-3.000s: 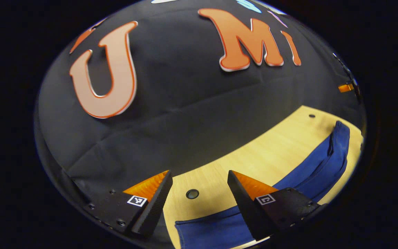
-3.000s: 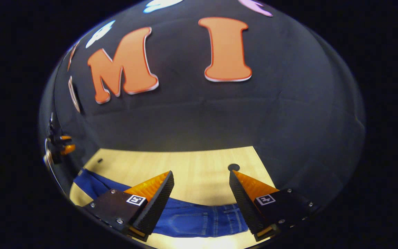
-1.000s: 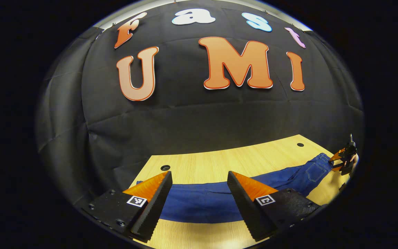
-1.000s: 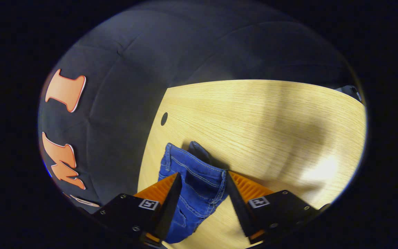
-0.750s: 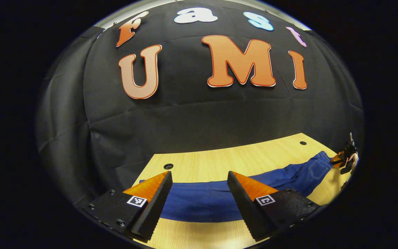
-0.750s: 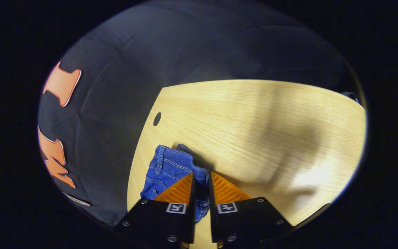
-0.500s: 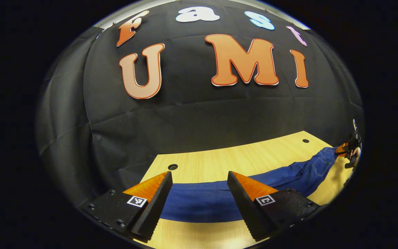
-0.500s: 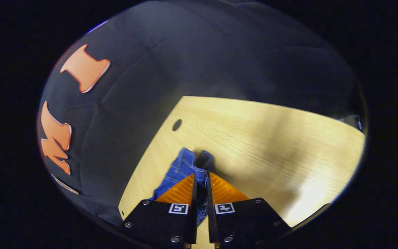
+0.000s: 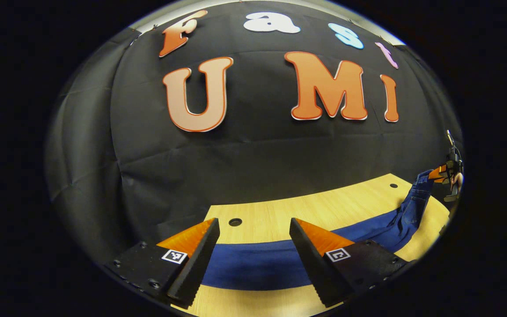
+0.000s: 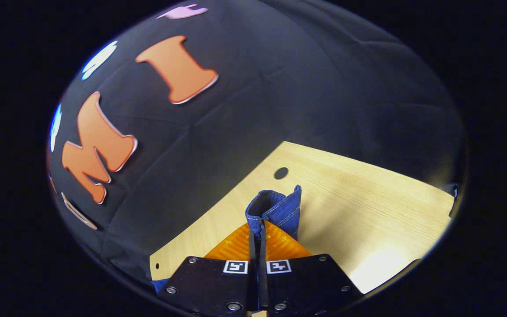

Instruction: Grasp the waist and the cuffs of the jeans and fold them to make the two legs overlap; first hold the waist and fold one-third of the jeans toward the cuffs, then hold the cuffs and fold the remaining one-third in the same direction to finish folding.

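With its jaws clenched on the denim waist, the right gripper [image 10: 257,235] sits at lower centre of the right gripper view; both orange fingers [image 10: 236,246] press the cloth. Waist [image 10: 275,207] bunches upright just above the fingertips, lifted off the bench [image 10: 368,207]. A round hole [image 10: 281,173] lies in the bench just beyond.

Left gripper [image 9: 253,229], lower centre of the left gripper view: jaws released, spread wide, nothing between them. Jeans [image 9: 258,264] lie flat across the bench in a blue band beyond the fingers, running to the right of the frame, where they rise. At the far right edge the cloth hangs from the other gripper, with a hand [image 9: 457,180] behind it.
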